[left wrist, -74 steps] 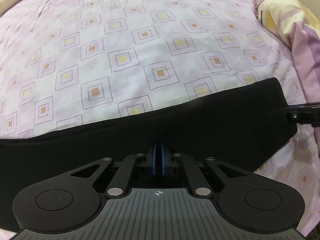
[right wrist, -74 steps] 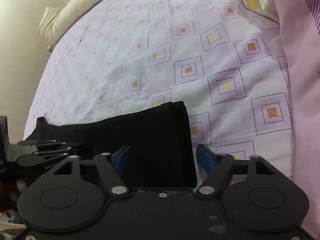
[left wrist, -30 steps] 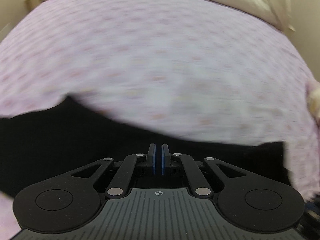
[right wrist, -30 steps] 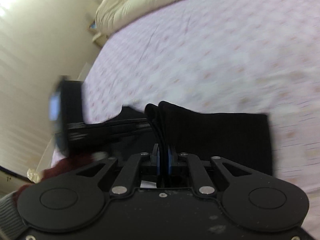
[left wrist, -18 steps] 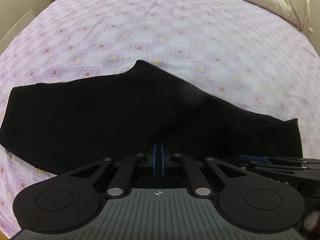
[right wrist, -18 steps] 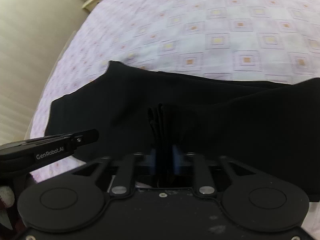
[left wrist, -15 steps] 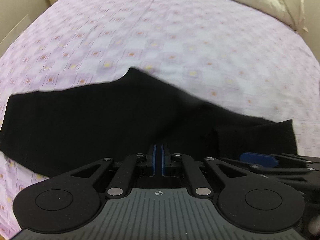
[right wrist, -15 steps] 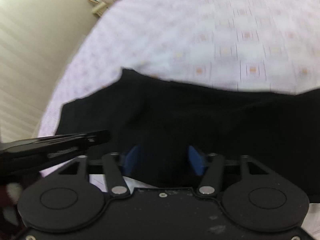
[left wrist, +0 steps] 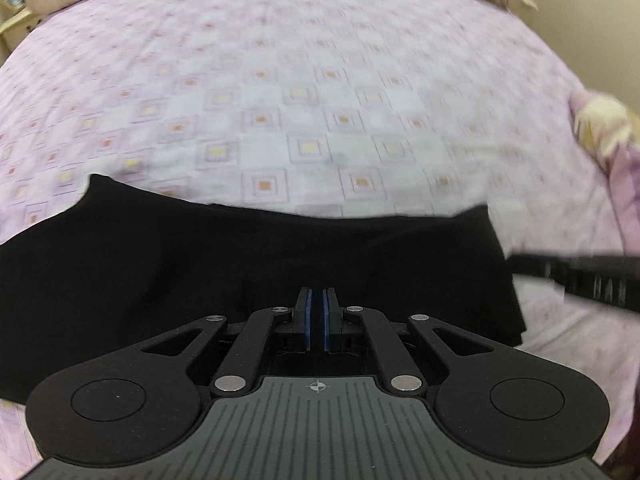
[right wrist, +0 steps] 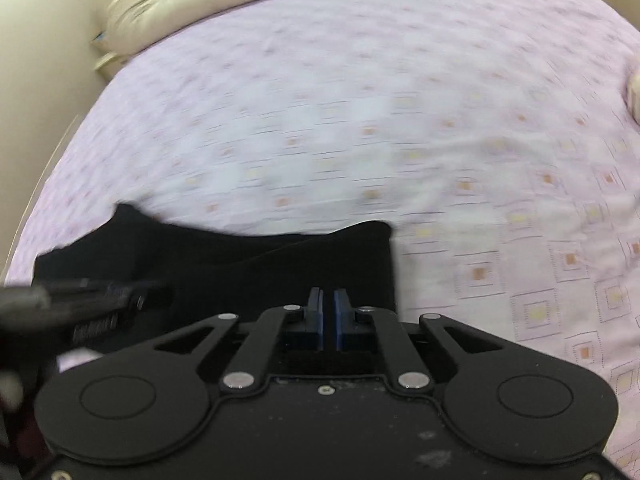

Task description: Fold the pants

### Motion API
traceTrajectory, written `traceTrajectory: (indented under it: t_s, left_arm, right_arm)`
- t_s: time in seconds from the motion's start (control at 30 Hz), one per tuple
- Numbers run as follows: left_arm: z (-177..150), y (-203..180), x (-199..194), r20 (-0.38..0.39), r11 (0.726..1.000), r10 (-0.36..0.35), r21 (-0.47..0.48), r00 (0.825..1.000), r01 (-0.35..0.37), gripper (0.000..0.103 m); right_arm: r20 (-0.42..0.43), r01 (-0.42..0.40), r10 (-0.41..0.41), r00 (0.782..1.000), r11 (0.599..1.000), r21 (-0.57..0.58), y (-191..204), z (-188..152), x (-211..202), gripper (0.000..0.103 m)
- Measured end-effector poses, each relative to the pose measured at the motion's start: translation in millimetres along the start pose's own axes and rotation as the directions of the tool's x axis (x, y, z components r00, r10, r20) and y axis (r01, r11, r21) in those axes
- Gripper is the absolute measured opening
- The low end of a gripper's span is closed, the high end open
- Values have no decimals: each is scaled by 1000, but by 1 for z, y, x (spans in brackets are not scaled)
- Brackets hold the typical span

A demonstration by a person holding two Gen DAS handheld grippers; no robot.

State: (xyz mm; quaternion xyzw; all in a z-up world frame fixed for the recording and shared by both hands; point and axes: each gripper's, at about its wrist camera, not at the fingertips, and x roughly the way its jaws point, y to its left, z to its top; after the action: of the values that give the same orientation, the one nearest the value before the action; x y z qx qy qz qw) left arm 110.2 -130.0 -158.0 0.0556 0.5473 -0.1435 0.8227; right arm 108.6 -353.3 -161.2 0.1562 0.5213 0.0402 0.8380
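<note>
The black pants lie folded in a wide band on the pink patterned bed sheet; they also show in the right wrist view. My left gripper is shut, empty, just above the pants' near edge. My right gripper is shut, empty, over the pants' right end. The left gripper shows blurred at the left of the right wrist view. The right gripper shows at the right of the left wrist view.
Cream pillows lie along the far edge of the bed. A bunched pink and yellow blanket sits at the right. A beige wall stands to the left of the bed.
My right gripper opened, let go of the pants' folded end, then shut empty. Both grippers swung and pulled back. The pants now lie flat in a shorter, doubled band.
</note>
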Motion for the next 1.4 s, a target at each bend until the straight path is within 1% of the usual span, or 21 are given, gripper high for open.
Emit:
traceTrajectory:
  t_s: [0.13, 0.23, 0.27, 0.3, 0.33, 0.4, 0.47, 0.5, 0.53, 0.57, 0.7, 0.8, 0.9, 0.97, 1.03, 1.17, 1.3, 1.4]
  left_arm:
    - [-5, 4, 15, -47, 1000, 27, 9, 999, -27, 6]
    - [-10, 13, 31, -103, 999, 49, 22, 993, -47, 6]
    - [-11, 16, 35, -105, 999, 39, 29, 994, -36, 6]
    - [-12, 17, 35, -101, 999, 34, 42, 994, -29, 6]
    - [-12, 15, 35, -103, 998, 36, 63, 994, -30, 6]
    - [-11, 12, 35, -106, 995, 46, 92, 993, -36, 6]
    - [-10, 11, 34, -105, 996, 46, 85, 993, -37, 6]
    - [-10, 12, 34, -106, 997, 42, 74, 993, -35, 6]
    - [-9, 13, 33, -107, 998, 37, 62, 994, -30, 6]
    - [-10, 14, 32, -107, 998, 32, 54, 994, -26, 6]
    - [-9, 15, 33, -105, 999, 23, 48, 994, -18, 6]
    - [-9, 13, 34, -98, 997, 30, 68, 995, -24, 6]
    - [-11, 12, 33, -82, 996, 29, 81, 996, -22, 6]
    - [-14, 14, 24, -67, 997, 23, 70, 997, -18, 6]
    - [-19, 20, 14, -48, 999, 27, 44, 998, -25, 6]
    - [-37, 42, -10, -10, 1000, 21, -14, 1000, -21, 6]
    - [-57, 69, -33, 24, 998, 3, -56, 1000, -2, 6]
    - [-68, 88, -47, 46, 996, -21, -86, 999, 25, 6]
  right_arm:
    - [-25, 13, -13, 1000, 1000, 11, -10, 13, 21, 9]
    - [-84, 45, -45, 995, 999, -1, -13, 16, 47, 9]
    - [-113, 61, -61, 992, 998, -2, -14, 16, 57, 8]
    - [-133, 74, -74, 988, 997, 1, -14, 15, 66, 4]
    - [-129, 82, -81, 988, 997, 3, -16, 14, 71, 1]
    - [-128, 82, -79, 989, 997, 14, -16, 16, 71, 1]
    - [-132, 77, -74, 988, 997, 17, -17, 18, 68, 1]
    - [-125, 73, -71, 990, 997, 14, -17, 18, 62, 4]
    - [-110, 68, -67, 992, 998, 6, -15, 17, 56, 11]
    - [-97, 64, -64, 993, 998, -3, -15, 15, 48, 14]
    - [-77, 56, -59, 995, 997, -45, -5, -5, 21, 14]
    - [-119, 85, -95, 988, 993, -82, 2, -26, 21, 14]
    - [-162, 134, -148, 976, 987, -89, 2, -43, 33, 12]
    - [-151, 152, -161, 975, 986, -71, 4, -48, 35, 12]
    - [-147, 170, -177, 973, 984, -58, 6, -48, 36, 15]
    - [-129, 201, -213, 969, 974, -102, 17, -53, 41, 18]
    - [-101, 239, -252, 962, 963, -128, 28, -59, 42, 19]
    - [-86, 246, -254, 963, 965, -92, 25, -58, 44, 20]
